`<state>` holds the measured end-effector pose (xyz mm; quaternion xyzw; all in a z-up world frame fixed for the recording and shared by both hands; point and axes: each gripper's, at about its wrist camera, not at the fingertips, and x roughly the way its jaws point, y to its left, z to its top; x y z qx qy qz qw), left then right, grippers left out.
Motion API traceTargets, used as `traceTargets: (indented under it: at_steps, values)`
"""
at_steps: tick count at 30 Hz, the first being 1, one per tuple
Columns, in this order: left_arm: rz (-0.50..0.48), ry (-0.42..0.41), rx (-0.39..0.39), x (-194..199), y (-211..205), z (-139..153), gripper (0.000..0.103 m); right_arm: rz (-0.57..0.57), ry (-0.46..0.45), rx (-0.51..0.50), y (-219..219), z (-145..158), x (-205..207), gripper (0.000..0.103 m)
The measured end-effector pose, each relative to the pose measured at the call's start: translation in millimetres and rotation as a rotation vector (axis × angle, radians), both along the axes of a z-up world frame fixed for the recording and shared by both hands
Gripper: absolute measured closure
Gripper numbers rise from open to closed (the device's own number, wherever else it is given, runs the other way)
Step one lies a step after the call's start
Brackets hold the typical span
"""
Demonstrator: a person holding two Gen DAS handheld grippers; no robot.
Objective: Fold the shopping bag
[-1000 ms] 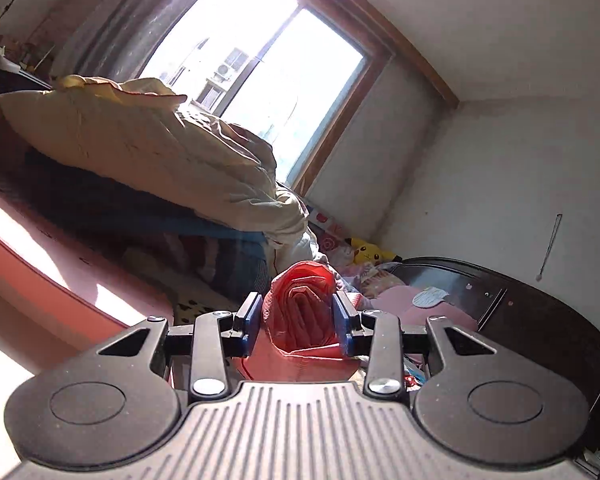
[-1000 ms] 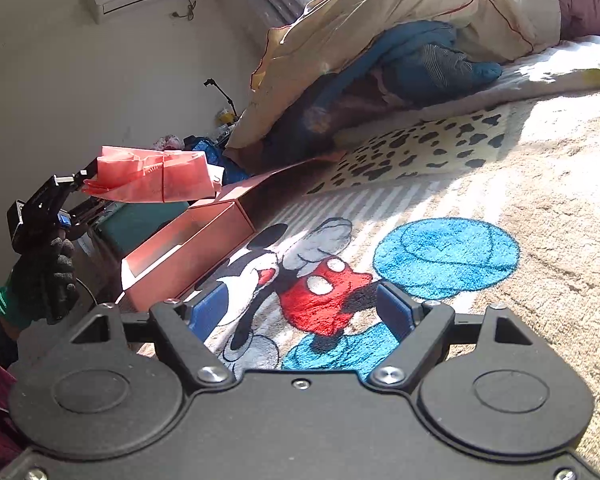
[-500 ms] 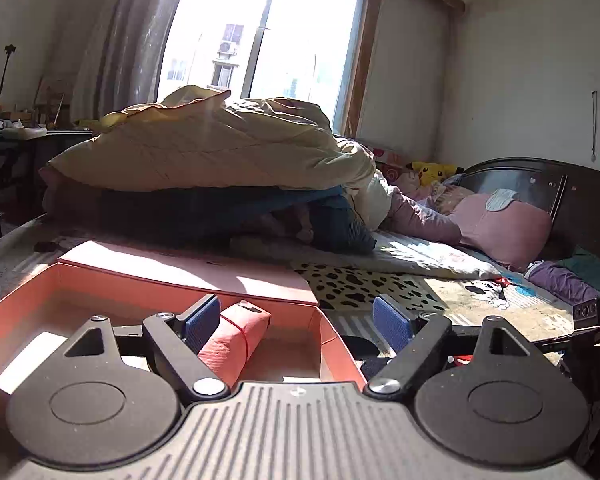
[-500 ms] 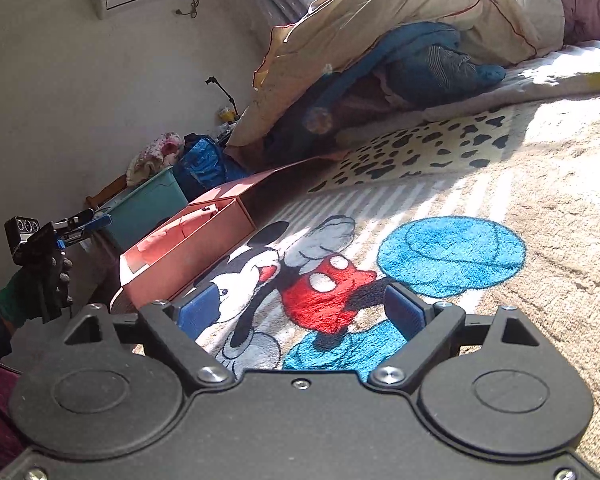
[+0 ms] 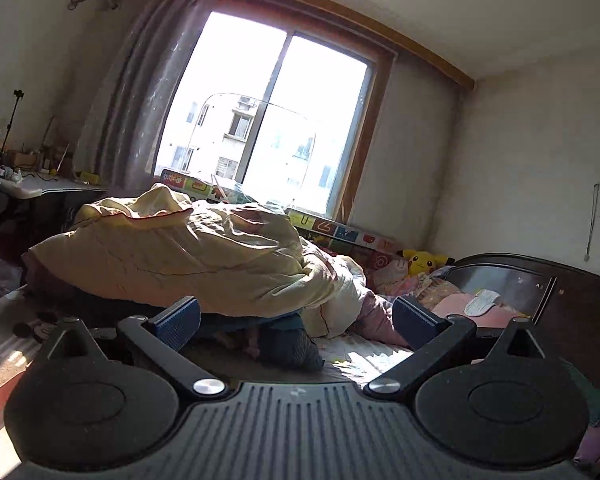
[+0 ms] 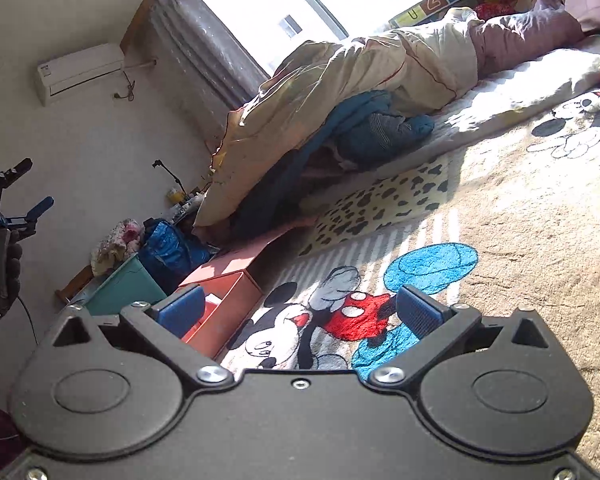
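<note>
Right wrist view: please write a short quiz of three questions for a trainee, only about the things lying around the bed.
1. True or false: the pink box is shut with a lid.
2. What lies on top of the blue bedding? A: a cream quilt. B: a laptop. C: a wooden board.
3. What colour is the crate to the left of the pink box?
Key: 1 false; 2 A; 3 green.
</note>
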<state>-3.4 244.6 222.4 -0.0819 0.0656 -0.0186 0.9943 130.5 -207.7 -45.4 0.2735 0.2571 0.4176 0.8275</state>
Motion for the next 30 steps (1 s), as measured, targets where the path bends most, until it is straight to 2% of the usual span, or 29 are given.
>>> traceTargets:
  at_steps: [2,4,6,8,9,12,13,19,24,27,30]
  values:
    - [-0.034,0.026,0.108,-4,-33,10,0.000,-0.008,0.000,0.037,-9,11,-18,0.000]
    - [0.008,0.053,0.230,-7,-68,7,0.000,-0.054,-0.004,0.018,-15,25,-39,0.000]
    - [0.056,0.066,0.294,-5,-99,-11,0.000,-0.086,-0.013,-0.039,-13,38,-53,0.000]
    - [0.041,0.138,0.266,3,-116,-42,0.000,-0.117,-0.024,-0.121,-9,50,-63,0.000]
    - [0.032,0.175,0.248,8,-124,-58,0.000,-0.146,-0.025,-0.210,-3,59,-68,0.000]
    - [-0.021,0.363,0.329,15,-153,-108,0.000,-0.225,-0.030,-0.358,5,74,-77,0.000]
    - [-0.035,0.394,0.363,14,-162,-119,0.000,-0.249,-0.038,-0.396,7,78,-80,0.000]
    - [-0.100,0.401,0.458,-5,-205,-153,0.000,-0.308,-0.044,-0.472,10,85,-96,0.000]
    - [-0.114,0.432,0.416,-16,-217,-159,0.000,-0.350,-0.063,-0.528,13,95,-109,0.000]
    - [-0.174,0.489,0.275,-17,-211,-155,0.000,-0.379,-0.064,-0.549,13,99,-115,0.000]
    - [-0.185,0.450,0.298,-25,-214,-149,0.000,-0.394,-0.065,-0.561,15,104,-122,0.000]
